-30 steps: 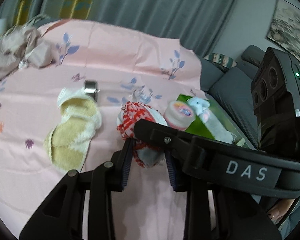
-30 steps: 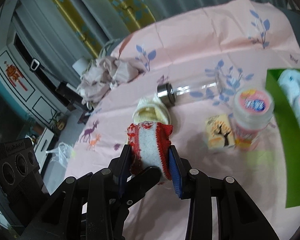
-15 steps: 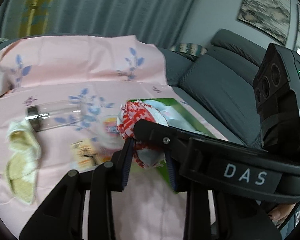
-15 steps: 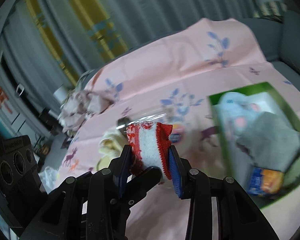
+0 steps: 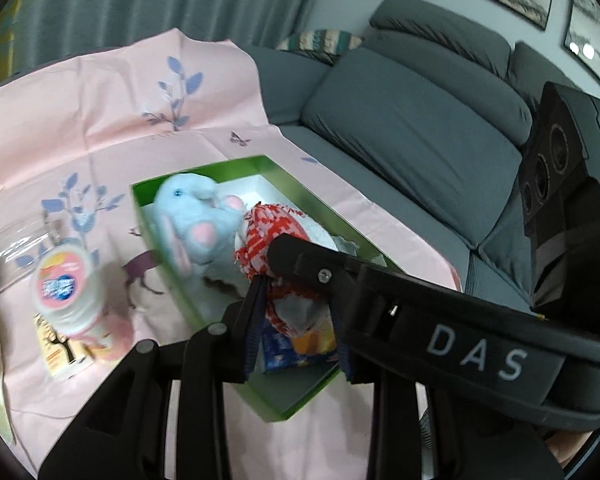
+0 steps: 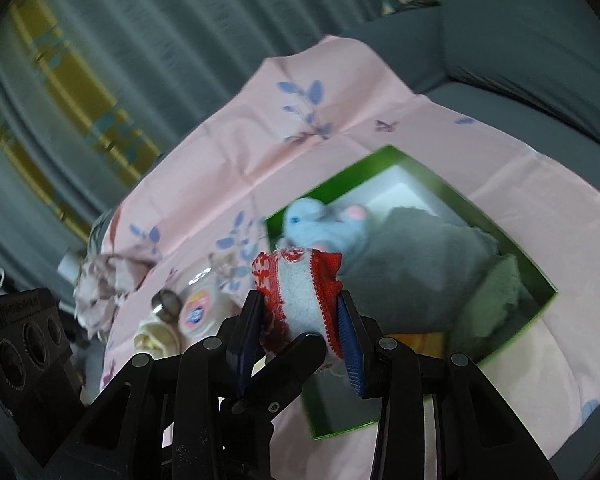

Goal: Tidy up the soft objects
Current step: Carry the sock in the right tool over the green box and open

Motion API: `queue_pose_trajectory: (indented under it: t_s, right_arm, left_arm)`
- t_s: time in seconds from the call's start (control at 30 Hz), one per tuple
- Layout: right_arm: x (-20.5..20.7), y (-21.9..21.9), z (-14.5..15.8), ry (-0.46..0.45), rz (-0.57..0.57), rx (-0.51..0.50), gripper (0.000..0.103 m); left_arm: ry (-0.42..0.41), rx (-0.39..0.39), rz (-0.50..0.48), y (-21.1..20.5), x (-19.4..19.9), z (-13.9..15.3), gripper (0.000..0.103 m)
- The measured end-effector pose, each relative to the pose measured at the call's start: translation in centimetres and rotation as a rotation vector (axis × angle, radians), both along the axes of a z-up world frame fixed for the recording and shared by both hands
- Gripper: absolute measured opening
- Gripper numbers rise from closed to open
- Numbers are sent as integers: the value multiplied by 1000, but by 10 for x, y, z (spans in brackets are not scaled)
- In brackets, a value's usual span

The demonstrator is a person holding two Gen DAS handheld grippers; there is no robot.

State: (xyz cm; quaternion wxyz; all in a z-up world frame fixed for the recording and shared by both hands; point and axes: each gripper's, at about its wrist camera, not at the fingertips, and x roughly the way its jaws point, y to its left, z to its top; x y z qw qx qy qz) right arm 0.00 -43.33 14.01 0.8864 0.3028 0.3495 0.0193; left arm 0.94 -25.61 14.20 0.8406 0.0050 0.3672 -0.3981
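Both grippers are shut on one red-and-white knitted sock (image 5: 278, 240), held in the air over a green box (image 5: 204, 312). My left gripper (image 5: 298, 320) clamps one end; the right gripper's finger crosses in front of it. My right gripper (image 6: 304, 312) clamps the other end of the sock (image 6: 300, 288). The green box (image 6: 540, 276) holds a light-blue plush toy (image 5: 196, 216), also seen in the right wrist view (image 6: 324, 224), a grey cloth (image 6: 416, 256), a green cloth (image 6: 496, 296) and an orange-blue packet (image 5: 300, 344).
On the pink sheet (image 5: 100, 120) left of the box stand a pink-lidded jar (image 5: 64, 292), a small card box (image 5: 58, 348) and a lying glass bottle (image 5: 12, 248). A yellow sock (image 6: 156, 332) and crumpled pink cloth (image 6: 108, 284) lie further off. A grey sofa (image 5: 412, 120) is behind.
Both grippers have carried the sock to the right, away from the yellow sock and the jar, to above the green box.
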Motion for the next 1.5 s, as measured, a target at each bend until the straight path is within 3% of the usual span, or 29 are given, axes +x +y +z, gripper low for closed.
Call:
queue_pose_trajectory:
  t_s: [0.53,0.83,1.2,1.4,1.5]
  right_arm:
    - [19,-46,-49,131,-100,111,40]
    - [24,-49,-58,181,-133,90,40]
    - [23,-54,-59,203,-177,74,40]
    - [22,-54,-55,196,-184,62,40]
    - [18,-53,-49,176,-191,49,40]
  left_arm:
    - [133,154,-76,-57,28,-39,30]
    - [237,167,-54,-64,39,-58,30]
    - [268,183,-33,-70,45,-66,33]
    - [247,191,-20,-68,42,-61,42]
    - [218,191,-12,-64,39,-54,57]
